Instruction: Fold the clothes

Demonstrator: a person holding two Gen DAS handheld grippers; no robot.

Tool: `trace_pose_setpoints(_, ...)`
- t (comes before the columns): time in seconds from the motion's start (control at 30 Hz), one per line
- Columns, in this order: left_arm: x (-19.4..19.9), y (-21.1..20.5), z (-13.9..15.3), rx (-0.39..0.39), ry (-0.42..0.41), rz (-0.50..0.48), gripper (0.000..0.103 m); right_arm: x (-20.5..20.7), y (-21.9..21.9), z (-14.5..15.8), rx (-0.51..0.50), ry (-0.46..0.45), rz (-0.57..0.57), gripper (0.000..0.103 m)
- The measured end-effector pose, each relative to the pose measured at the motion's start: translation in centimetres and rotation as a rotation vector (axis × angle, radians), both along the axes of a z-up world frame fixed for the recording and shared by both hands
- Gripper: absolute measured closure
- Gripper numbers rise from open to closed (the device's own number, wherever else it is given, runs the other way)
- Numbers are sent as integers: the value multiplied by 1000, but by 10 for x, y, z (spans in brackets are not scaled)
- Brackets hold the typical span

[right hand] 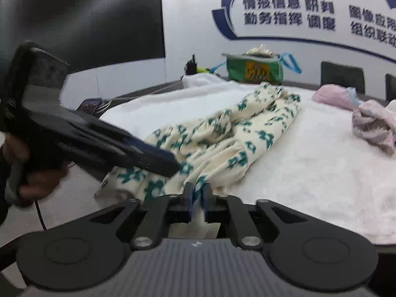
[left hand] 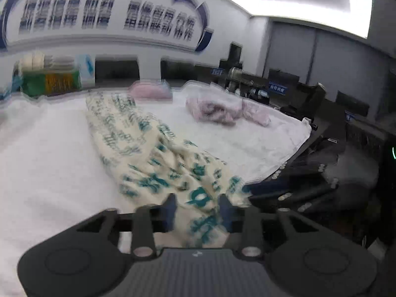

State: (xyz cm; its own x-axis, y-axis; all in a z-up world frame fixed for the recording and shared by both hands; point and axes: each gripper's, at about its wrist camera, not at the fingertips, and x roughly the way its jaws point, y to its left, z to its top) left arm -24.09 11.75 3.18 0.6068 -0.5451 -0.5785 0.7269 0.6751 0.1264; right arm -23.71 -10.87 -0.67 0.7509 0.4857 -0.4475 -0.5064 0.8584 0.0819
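A cream garment with a teal pattern lies stretched and rumpled across the white towel-covered table. My left gripper holds a thick bunch of its near end between its fingers. The right wrist view shows this gripper from the side, its tip on the cloth and a person's hand on its handle. Just to the right of it, my right gripper is shut on the garment's near edge, fingers almost together.
Crumpled pink clothes and a folded pink piece lie at the far side. A green bag stands at the back edge. Dark chairs crowd the table's right edge.
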Motion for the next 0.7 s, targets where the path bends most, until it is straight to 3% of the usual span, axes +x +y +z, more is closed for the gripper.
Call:
trace_pose_setpoints(0.03, -4, 6, 0, 11, -11, -9, 45, -8, -8, 3, -11, -39, 32, 70)
trace_pose_setpoints(0.07, -8, 13, 0, 21, -22, -18, 46, -18, -16, 7, -27, -86, 64, 53)
trace_pose_setpoints(0.1, -12, 19, 1, 32, -32, -28, 48, -27, -23, 9, -66, -137, 79, 51)
trace_pose_setpoints(0.13, -16, 26, 1, 43, -43, -37, 48, -33, -28, 7, -124, -174, 85, 51)
trace_pose_setpoints(0.17, -20, 32, 1, 53, -54, -46, 56, -35, -30, 3, -196, -194, 90, 52)
trace_pose_setpoints(0.27, -26, 35, -3, 75, -65, -92, 63, -39, -23, -19, -457, -209, 153, 69)
trace_pose_setpoints(0.37, -34, 30, -13, 149, -185, -140, 66, -42, -8, -40, -620, -294, 209, 70)
trace_pose_setpoints(0.5, -51, 32, -32, 286, -392, -257, 53, -44, 13, -52, -738, -463, 243, 70)
trace_pose_setpoints(0.6, -56, 38, -45, 347, -474, -328, 53, -46, 19, -53, -761, -524, 266, 65)
trace_pose_setpoints(0.7, -60, 37, -65, 422, -613, -393, 53, -46, 21, -55, -793, -566, 265, 58)
